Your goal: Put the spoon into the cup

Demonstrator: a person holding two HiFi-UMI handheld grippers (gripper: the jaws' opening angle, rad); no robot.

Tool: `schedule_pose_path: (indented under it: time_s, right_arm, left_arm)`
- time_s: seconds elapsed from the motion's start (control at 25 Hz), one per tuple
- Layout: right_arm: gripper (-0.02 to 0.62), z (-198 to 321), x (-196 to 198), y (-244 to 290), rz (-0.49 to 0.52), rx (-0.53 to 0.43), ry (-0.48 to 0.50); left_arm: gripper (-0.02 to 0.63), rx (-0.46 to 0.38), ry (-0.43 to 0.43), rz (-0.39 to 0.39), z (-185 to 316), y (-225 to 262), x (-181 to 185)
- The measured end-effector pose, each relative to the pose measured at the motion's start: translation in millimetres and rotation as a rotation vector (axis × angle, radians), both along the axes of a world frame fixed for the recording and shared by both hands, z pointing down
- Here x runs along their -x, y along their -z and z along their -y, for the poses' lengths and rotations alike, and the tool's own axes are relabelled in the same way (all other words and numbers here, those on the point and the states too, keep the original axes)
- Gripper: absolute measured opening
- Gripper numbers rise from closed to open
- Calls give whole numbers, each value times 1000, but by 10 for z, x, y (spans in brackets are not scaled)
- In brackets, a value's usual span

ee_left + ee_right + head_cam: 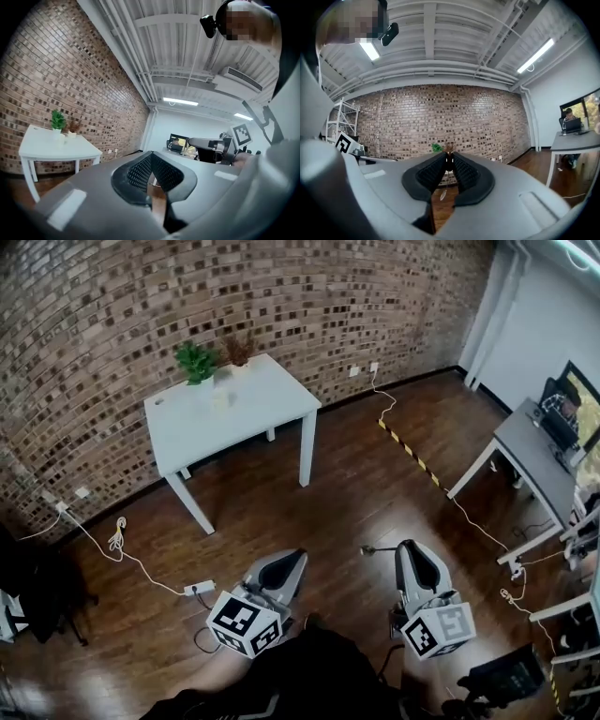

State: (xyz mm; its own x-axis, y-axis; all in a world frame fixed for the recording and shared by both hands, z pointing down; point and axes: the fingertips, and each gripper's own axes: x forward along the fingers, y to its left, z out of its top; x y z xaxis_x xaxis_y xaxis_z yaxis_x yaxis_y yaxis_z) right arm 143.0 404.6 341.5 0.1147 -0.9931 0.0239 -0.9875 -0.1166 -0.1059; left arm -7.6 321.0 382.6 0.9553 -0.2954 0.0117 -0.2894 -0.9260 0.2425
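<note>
The spoon (444, 187) is clamped by its handle in the right gripper (449, 155), bowl hanging down. The head view alone shows it jutting sideways. The left gripper (151, 154) is closed and empty.

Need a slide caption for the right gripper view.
Right gripper shut on the spoon, facing the brick wall.

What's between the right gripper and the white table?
Only bare wooden floor separates the right gripper, clamping the spoon, from the white table, per the head view.

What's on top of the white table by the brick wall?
A green plant and a brown plant stand along the table's wall-side edge, a pale cup before them. The cup's inside cannot be seen.
</note>
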Motion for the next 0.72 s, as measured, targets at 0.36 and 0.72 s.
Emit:
schedule_pose_path:
  time_s: [0.36,0.72]
  right_arm:
    - [52,1002,-375,82,25,-42,159]
    - [53,1747,-383,-10,52,-28,286]
  left_arm:
    - [-6,-30,141,67,784,61,-288]
    - [-6,-42,266,113,1388,86,-232]
